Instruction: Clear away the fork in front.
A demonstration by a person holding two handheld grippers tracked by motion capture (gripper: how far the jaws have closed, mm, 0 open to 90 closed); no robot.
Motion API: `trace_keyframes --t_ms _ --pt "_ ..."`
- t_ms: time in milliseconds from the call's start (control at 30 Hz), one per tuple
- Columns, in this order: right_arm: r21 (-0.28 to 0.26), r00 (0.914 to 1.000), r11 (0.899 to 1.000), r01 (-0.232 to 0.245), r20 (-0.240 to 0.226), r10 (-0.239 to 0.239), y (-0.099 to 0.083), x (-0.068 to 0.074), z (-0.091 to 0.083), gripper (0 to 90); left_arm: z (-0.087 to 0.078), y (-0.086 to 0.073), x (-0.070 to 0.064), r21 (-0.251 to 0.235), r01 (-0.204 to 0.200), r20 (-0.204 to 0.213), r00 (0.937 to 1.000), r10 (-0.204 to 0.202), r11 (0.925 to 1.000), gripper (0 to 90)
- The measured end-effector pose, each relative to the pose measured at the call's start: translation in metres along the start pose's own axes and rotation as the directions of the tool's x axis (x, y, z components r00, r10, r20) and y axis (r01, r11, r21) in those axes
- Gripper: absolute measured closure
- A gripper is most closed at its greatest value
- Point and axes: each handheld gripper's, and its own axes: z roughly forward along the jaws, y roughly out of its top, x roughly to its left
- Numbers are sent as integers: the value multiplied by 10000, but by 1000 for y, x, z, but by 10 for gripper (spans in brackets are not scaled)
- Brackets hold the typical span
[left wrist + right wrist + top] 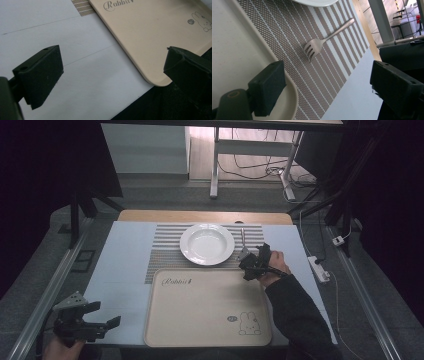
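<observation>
A white plate point(207, 243) sits on a striped placemat point(165, 251) at the middle of the table. A metal fork point(325, 39) lies on the mat just right of the plate, tines toward me; in the high view the fork point(242, 240) pokes out beyond my right gripper. A beige tray point(205, 307) with a rabbit drawing lies in front of the mat. My right gripper point(253, 262) hovers open over the tray's far right corner, short of the fork. My left gripper point(102, 315) is open and empty at the table's near left, beside the tray's corner point(155, 80).
A pale blue sheet point(120, 270) covers the table, with a wooden strip point(205, 216) at the far edge. Behind the table stand desk legs point(215, 170) and loose cables point(265, 170). A power strip point(318, 268) lies on the floor at the right.
</observation>
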Motion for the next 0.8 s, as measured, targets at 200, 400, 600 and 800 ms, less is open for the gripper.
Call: trace_keyframes --t_ms 200,400,600,800 --pt "201 9998 9998 46 -201 -42 3 3 8 214 0 0 0 9 -9 -11 10000 9 10000 29" --pt "191 9986 9989 420 -337 -414 6 1 19 320 0 0 0 16 -8 -12 10000 9 10000 29" --pt "280 9942 9949 973 -490 -959 9 1 29 426 0 0 0 18 0 -13 10000 0 10000 29" --pt "399 9885 9892 1409 -617 -1383 11 4 36 537 0 0 0 17 1 -10 10000 -1 10000 29"
